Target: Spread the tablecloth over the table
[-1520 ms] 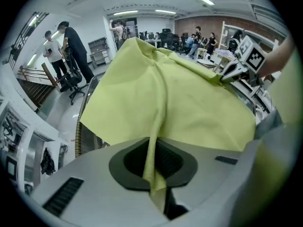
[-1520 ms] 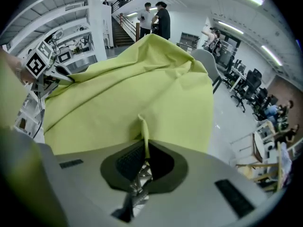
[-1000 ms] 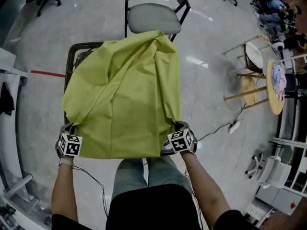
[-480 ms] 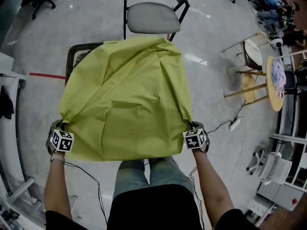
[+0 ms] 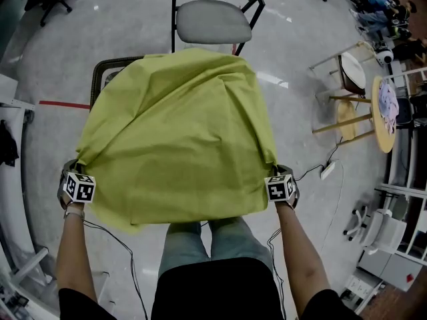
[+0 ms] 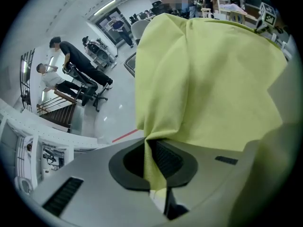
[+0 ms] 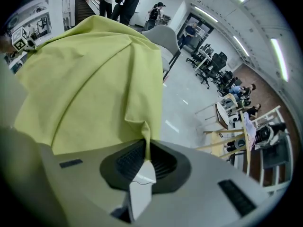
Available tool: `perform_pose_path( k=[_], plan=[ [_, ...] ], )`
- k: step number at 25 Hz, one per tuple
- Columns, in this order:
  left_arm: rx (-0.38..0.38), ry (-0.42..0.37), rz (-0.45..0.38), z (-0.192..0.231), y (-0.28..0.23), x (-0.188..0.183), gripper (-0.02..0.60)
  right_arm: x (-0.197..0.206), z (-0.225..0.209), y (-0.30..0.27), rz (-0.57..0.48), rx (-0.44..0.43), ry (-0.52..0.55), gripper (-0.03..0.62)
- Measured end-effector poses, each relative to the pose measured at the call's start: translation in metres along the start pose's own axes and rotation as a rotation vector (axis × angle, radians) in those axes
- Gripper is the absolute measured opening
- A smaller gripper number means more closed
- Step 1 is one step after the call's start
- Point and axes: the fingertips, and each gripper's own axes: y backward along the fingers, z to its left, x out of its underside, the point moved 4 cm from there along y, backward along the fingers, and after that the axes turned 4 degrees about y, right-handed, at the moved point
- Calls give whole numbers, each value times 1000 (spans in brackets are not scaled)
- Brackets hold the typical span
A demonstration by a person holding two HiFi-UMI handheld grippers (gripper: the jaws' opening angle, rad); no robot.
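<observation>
A yellow-green tablecloth (image 5: pixel 177 135) hangs stretched between my two grippers, covering most of the small dark table (image 5: pixel 102 75) below it. My left gripper (image 5: pixel 75 173) is shut on the cloth's near left corner, and my right gripper (image 5: pixel 277 173) is shut on the near right corner. In the left gripper view the tablecloth (image 6: pixel 208 74) bunches into a pinched fold between the jaws of the left gripper (image 6: pixel 152 157). In the right gripper view the tablecloth (image 7: pixel 90 84) narrows to a point clamped in the right gripper (image 7: pixel 146 159). The table top is almost fully hidden.
A grey folding chair (image 5: pixel 212 20) stands just beyond the table. Wooden stools (image 5: pixel 347 115) and a power strip with cable (image 5: pixel 325 172) lie on the floor to the right. People (image 6: pixel 75 70) and office chairs are further off in the room.
Both grippers have moved apart, left going left and right going right. The cloth has opened from a narrow bunched shape into a wide, flatter sheet over the table.
</observation>
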Motion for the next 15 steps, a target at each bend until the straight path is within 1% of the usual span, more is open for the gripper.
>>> perform_pose_path(
  k=[1,3,4,6,8,10,12,15],
  plan=[
    [-6,5,-2,-1,1,-1,26,-2,1,1,-13,-8,-8,33],
    [-21,12,-9,-3,4,-2,28,-7,5,4,-46,-24,-21,117],
    [-29,21,-14,-3,6,-2,42,-10,6,6,-62,-30,-23,135],
    [-36,60,-28,-3,10,-1,119,-16,7,10,-90,-33,-19,166],
    [-32,125,-42,-4,16,1,157,-22,8,15,-116,-34,-15,184],
    [-29,176,-56,-7,23,3,185,-29,11,21,-145,-40,-11,189],
    [-35,196,-70,-12,31,5,211,-38,18,25,-175,-58,9,193],
    [-36,232,-94,-23,45,6,237,-57,31,32,-227,-104,67,204]
  ],
)
